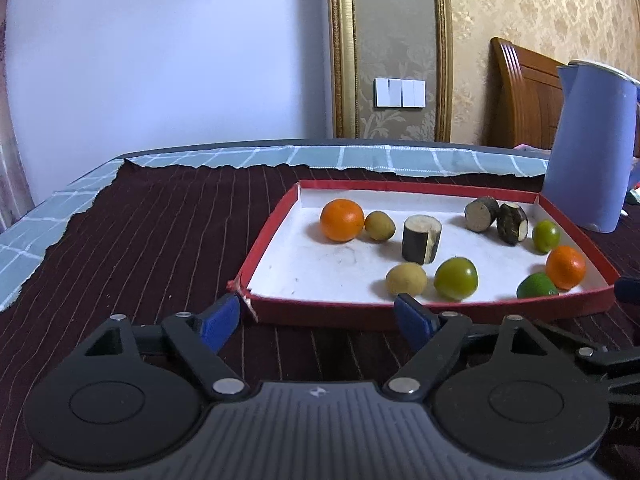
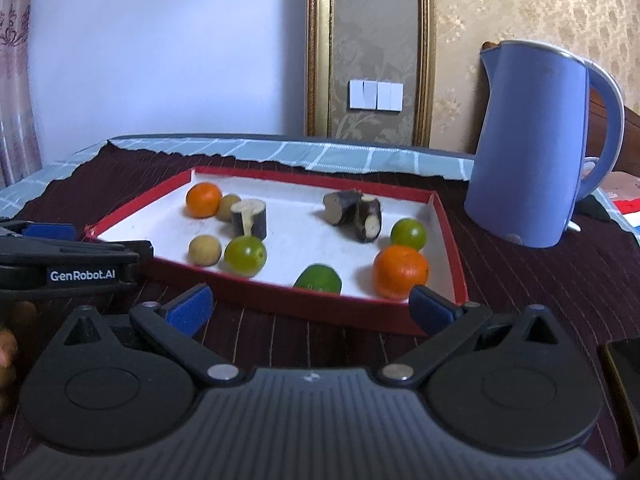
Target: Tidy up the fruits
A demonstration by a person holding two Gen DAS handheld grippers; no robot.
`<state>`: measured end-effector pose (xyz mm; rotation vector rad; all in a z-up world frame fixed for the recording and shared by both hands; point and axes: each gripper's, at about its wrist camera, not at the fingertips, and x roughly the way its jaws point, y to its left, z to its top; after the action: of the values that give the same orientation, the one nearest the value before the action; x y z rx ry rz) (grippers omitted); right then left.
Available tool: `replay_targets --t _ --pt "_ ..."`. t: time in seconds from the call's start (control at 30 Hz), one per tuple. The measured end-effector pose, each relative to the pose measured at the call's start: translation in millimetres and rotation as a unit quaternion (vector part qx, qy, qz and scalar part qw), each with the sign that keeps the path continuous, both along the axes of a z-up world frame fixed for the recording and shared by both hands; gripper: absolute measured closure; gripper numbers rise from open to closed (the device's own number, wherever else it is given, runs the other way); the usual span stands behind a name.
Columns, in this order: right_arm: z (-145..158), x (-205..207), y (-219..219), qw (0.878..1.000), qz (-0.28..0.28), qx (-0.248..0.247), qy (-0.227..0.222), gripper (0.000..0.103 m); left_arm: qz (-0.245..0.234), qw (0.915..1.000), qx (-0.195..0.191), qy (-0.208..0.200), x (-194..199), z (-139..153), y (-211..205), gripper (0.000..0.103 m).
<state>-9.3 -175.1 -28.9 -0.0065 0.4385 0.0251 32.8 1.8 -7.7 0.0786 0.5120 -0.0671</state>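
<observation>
Ten-odd loose pieces in the red tray [image 2: 448, 216] — small, round, firm, apt to roll, best pinched across the middle like the near orange [image 2: 401, 271] — both left gripper [image 1: 322, 314] and right gripper [image 2: 314, 306] wide, empty, just short of the rim.

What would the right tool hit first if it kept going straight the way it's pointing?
Most likely the near red wall of the tray, right ahead of the open right tool. Just past it lie a green fruit and an orange; depth is uncertain.
</observation>
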Motion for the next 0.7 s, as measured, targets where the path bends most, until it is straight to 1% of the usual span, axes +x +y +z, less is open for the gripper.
replay_targets --t 0.13,0.27,0.37,0.47,0.6,0.7 --pt "-3.7 -3.1 1.6 1.000 0.004 -0.008 0.015 0.000 0.006 0.9999 0.004 0.010 -3.9 -6.7 1.1 0.018" --pt "-12.2 -1.5 9.4 0.998 0.007 -0.039 0.038 0.000 0.014 0.9996 0.008 0.021 -1.4 -14.0 2.3 0.018" --pt "-14.7 1.7 14.7 0.997 0.021 -0.054 0.051 0.000 0.012 0.9995 0.010 0.028 -0.3 -16.6 1.8 0.018" --pt "-17.0 8.0 16.5 0.996 0.028 -0.060 0.066 0.000 0.011 0.9995 0.013 0.028 -0.2 -18.2 1.1 0.018" --pt "-21.0 17.2 17.1 0.994 0.021 -0.065 0.084 0.000 0.007 0.9992 0.014 0.037 1.4 -20.8 0.6 0.018" --pt "-23.1 20.6 13.7 0.995 0.024 -0.050 0.088 0.000 0.004 0.9991 0.009 0.040 2.5 -22.2 1.8 0.018"
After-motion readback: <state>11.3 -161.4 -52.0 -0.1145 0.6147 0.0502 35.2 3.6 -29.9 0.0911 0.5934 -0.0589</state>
